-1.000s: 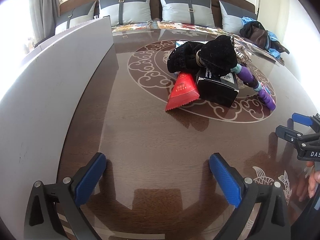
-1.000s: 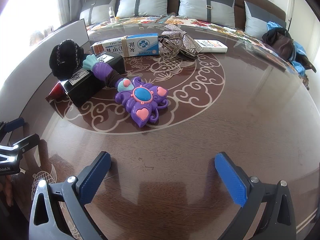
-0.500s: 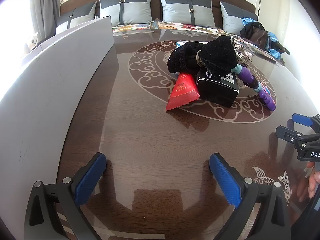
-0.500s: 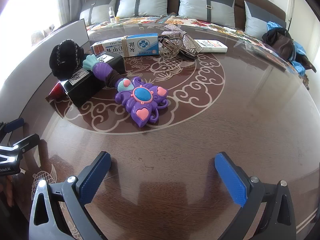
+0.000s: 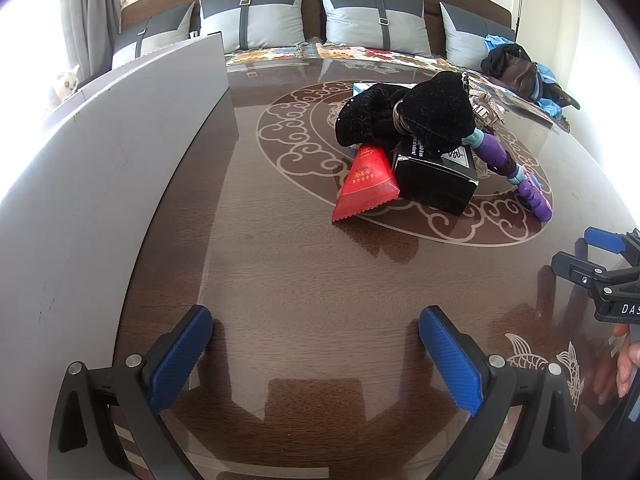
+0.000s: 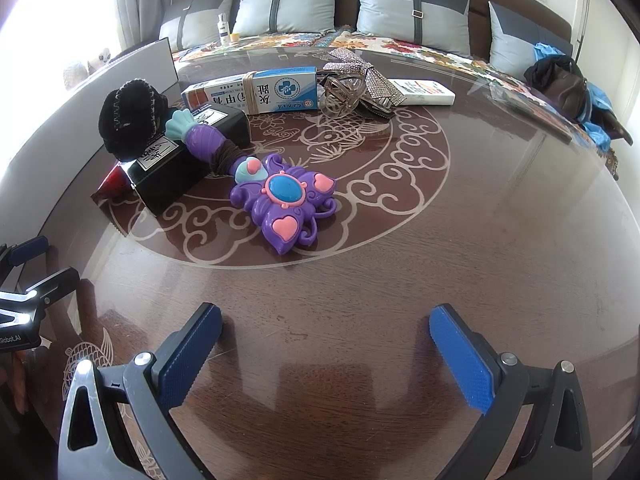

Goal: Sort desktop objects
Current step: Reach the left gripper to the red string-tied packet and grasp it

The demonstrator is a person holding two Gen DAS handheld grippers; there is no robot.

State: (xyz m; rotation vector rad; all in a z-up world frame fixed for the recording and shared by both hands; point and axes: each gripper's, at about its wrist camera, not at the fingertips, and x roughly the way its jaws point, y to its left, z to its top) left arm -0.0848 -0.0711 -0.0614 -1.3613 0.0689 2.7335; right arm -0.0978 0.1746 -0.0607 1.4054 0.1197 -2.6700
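A pile sits mid-table: a black velvet scrunchie (image 5: 416,116) (image 6: 130,114) on a black box (image 5: 436,178) (image 6: 188,156), a red triangular packet (image 5: 366,182) against the box, and a purple butterfly toy wand (image 6: 280,196) (image 5: 520,178) leaning on the box. Behind lie a blue-white medicine box (image 6: 260,94), a rhinestone bow with a hair clip (image 6: 356,84) and a white box (image 6: 424,92). My left gripper (image 5: 316,354) is open and empty over bare table, well short of the packet. My right gripper (image 6: 326,354) is open and empty, short of the wand.
A grey board (image 5: 100,168) stands upright along the table's left edge. The round brown table (image 6: 500,220) has a glass top. A sofa with cushions (image 5: 372,16) and a dark bag (image 6: 560,84) lie beyond the far edge. Each gripper shows at the other view's edge.
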